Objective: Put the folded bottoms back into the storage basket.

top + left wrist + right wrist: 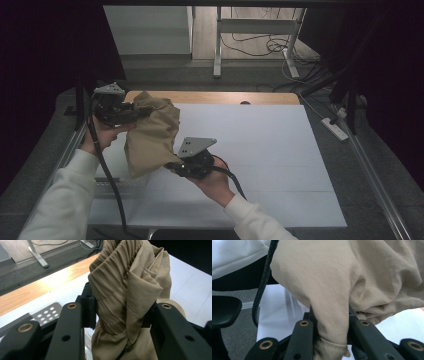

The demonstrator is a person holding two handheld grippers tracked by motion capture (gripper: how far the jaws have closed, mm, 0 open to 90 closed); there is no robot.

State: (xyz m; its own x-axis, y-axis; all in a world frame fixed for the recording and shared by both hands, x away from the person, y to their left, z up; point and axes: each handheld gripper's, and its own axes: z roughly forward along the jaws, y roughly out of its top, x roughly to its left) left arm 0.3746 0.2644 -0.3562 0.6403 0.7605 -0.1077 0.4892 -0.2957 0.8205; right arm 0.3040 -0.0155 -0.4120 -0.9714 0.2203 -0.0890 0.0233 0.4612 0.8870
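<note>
Tan cloth held up over the desk's left side by both grippers.
The cloth [150, 137] hangs above the desk [280, 150]; left gripper [131, 114] clenches its gathered top, right gripper [172, 165] grasps its lower edge.

A plain tan cloth [151, 137], black tools with brass rivets, white table [260, 150] with wooden edge

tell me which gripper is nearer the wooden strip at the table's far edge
Left. The left gripper holds the tan cloth up close to the wooden strip; the right gripper grips the cloth's lower end, farther toward the person.
</note>
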